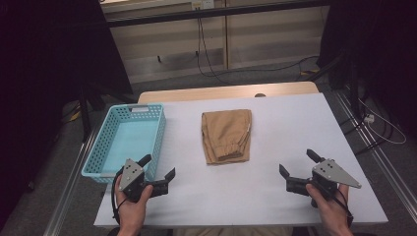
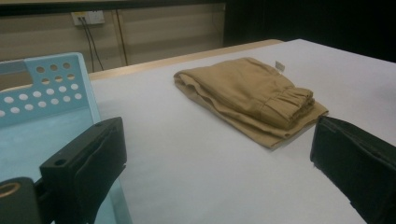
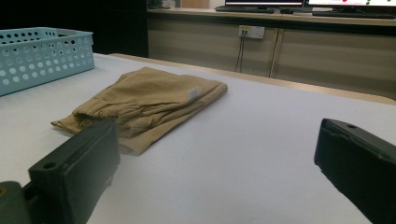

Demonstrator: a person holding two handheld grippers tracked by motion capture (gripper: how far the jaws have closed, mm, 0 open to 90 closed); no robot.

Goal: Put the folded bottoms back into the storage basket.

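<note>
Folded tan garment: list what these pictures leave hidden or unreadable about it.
- Folded tan garment: its underside and inner layers, hidden by its own folds in all views.
- White tag: too small to read in the right gripper view.
- Near corner: covered by a jaw of the right gripper in that view.

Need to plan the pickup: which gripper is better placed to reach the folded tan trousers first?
Probably left. The left gripper, jaws open, sits nearer the folded tan trousers and beside the blue basket. The right gripper, also open, is farther off.
</note>
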